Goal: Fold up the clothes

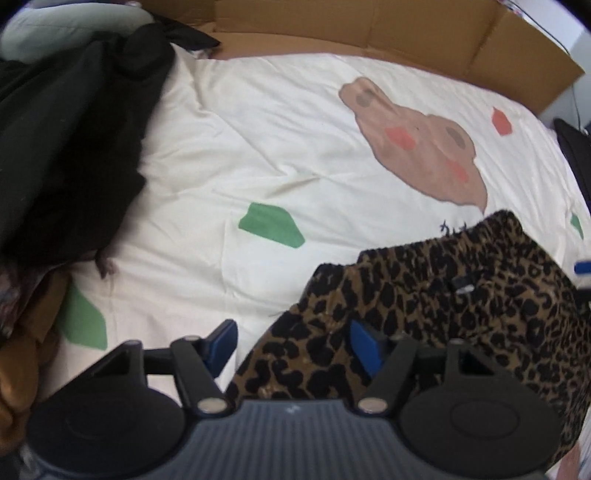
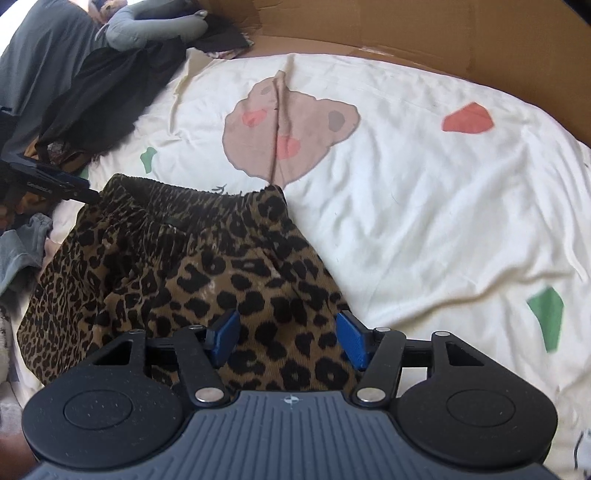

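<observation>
Soft daylight lit both views evenly, and the cream bedsheet (image 2: 424, 206) looked bright, almost washed out. The black clothes pile (image 1: 66, 155) lost its detail in shadow. Fisheye bending curved the cardboard edge (image 1: 406, 33), and the corners fell dark and slightly blurred.

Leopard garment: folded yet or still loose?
Loose: the leopard-print garment lies rumpled on the bedsheet, waistband bunched, no flat fold visible.

Wrist views close, sharing leopard-print garment (image 1: 461, 306)
</observation>
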`<action>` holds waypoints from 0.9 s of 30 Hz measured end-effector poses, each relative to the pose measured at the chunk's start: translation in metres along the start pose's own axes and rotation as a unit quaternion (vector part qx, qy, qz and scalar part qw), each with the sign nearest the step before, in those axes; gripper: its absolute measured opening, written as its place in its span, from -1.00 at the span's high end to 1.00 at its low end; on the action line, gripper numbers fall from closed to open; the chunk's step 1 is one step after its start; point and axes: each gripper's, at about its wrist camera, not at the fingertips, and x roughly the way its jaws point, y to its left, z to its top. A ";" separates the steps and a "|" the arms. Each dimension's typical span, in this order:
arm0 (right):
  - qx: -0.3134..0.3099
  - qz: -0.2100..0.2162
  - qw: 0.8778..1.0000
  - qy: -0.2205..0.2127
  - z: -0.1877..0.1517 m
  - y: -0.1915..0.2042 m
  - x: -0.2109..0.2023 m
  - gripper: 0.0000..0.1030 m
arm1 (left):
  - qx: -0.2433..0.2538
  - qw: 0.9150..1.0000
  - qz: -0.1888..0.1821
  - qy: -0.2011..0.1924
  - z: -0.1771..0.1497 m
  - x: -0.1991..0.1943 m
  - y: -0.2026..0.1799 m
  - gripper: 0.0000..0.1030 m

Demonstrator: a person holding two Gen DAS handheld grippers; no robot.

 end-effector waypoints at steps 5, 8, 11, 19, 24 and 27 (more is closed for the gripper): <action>-0.005 0.007 1.000 0.011 0.019 -0.001 0.020 -0.05 | -0.002 1.000 -0.018 0.009 0.001 0.015 0.003 -0.23; -0.014 0.008 1.000 0.012 0.030 0.001 0.032 -0.05 | -0.007 0.999 -0.029 0.014 -0.001 0.023 0.005 -0.23; -0.021 0.002 1.000 0.009 0.039 0.004 0.043 -0.05 | -0.006 0.999 -0.039 0.021 -0.008 0.032 0.008 -0.27; -0.035 0.013 0.999 0.007 0.048 0.011 0.064 -0.05 | -0.001 0.999 -0.050 0.021 -0.025 0.050 0.009 -0.38; -0.039 0.016 0.999 0.005 0.050 0.014 0.072 0.61 | 0.009 0.999 -0.048 0.006 -0.025 0.051 0.005 -0.28; -0.034 0.018 0.999 -0.003 0.049 0.014 0.069 0.82 | 0.006 0.998 -0.068 0.001 -0.025 0.046 0.004 0.29</action>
